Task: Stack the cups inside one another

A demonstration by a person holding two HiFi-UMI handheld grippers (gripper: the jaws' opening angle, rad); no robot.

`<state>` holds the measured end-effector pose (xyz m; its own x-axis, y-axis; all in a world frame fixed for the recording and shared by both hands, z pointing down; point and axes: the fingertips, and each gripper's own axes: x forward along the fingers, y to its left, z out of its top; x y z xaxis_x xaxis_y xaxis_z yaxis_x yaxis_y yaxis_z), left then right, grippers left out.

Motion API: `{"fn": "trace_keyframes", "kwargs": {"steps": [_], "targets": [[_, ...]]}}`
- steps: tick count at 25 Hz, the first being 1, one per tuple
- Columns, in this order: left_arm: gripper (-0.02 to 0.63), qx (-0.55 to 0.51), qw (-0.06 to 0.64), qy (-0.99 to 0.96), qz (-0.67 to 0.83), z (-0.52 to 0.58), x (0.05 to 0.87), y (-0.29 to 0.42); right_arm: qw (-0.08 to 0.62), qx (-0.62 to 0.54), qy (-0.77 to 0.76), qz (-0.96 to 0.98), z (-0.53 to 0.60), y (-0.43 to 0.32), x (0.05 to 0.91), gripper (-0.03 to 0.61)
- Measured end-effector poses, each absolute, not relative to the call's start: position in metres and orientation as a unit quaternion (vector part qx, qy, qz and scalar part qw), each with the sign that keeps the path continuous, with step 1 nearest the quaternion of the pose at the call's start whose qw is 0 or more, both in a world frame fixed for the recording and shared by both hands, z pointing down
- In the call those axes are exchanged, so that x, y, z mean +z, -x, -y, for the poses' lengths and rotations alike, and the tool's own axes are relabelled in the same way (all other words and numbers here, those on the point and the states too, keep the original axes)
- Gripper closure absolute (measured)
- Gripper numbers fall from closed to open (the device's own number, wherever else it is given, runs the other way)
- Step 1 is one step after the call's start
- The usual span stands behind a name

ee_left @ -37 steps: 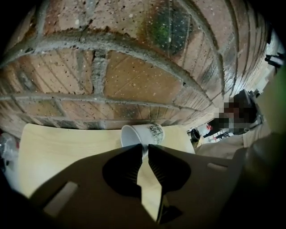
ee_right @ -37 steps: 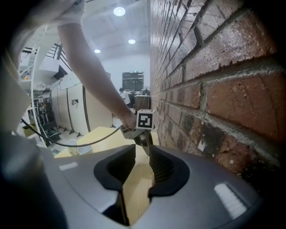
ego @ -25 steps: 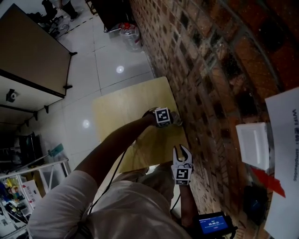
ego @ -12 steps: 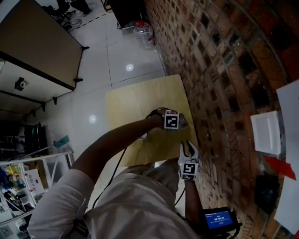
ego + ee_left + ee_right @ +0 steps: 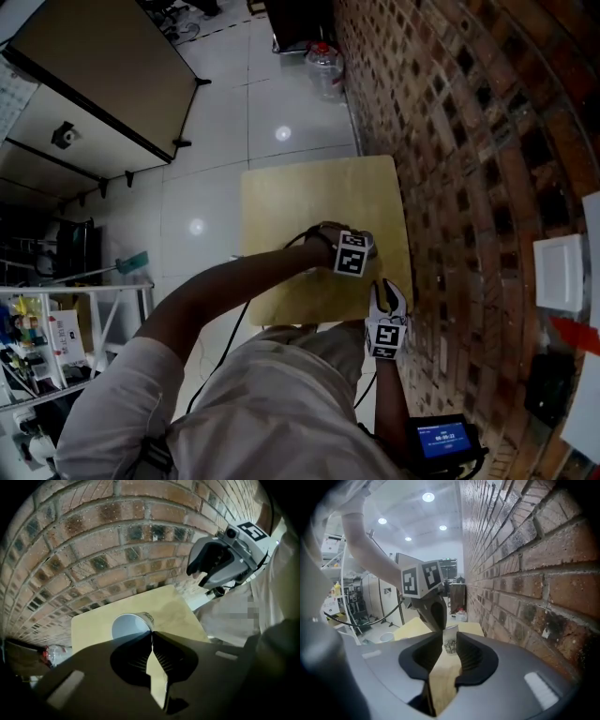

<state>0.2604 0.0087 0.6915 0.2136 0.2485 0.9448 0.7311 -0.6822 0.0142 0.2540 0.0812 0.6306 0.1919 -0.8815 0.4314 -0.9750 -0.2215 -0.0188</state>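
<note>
Setting: a pale wooden table (image 5: 309,202) stands against a brick wall (image 5: 469,141) on its right; both tongs work at the table's near right corner.
Left tongs (image 5: 152,637): pressed together on the rim of a paper cup (image 5: 126,627), pinching the wall from above and pointing steeply down.
Held cup: white inside and printed outside, it hangs from the left tongs over the table, close to the wall. Its mouth tips toward the left gripper view. Whether its base is clear of the table cannot be told.
Right tongs (image 5: 388,295): spread about halfway with nothing between the pads, just near of the left tongs. In the right gripper view the held cup merely lines up with the gap, farther off.
Second cup (image 5: 386,637): its white rim shows low at the left of the right gripper view, by the table's left edge. Its footing cannot be made out.
Step in hand: probably carrying the pinched cup toward its partner.
Next move: bring the cup base-down over the second cup's mouth, square the two rims, lower it in, then part the left tongs. The free right tongs could steady the receiving cup.
</note>
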Motion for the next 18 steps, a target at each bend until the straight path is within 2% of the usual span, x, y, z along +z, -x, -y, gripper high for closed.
{"fn": "trace_keyframes", "kwargs": {"steps": [15, 18], "targets": [[0.583, -0.561, 0.467, 0.608, 0.312, 0.002, 0.763, -0.194, 0.121, 0.187, -0.762, 0.608, -0.085, -0.234, 0.633, 0.482], [0.583, -0.567, 0.489, 0.586, 0.31, 0.001, 0.777, -0.186, 0.125, 0.189, -0.764, 0.605, -0.091, -0.236, 0.633, 0.482]]}}
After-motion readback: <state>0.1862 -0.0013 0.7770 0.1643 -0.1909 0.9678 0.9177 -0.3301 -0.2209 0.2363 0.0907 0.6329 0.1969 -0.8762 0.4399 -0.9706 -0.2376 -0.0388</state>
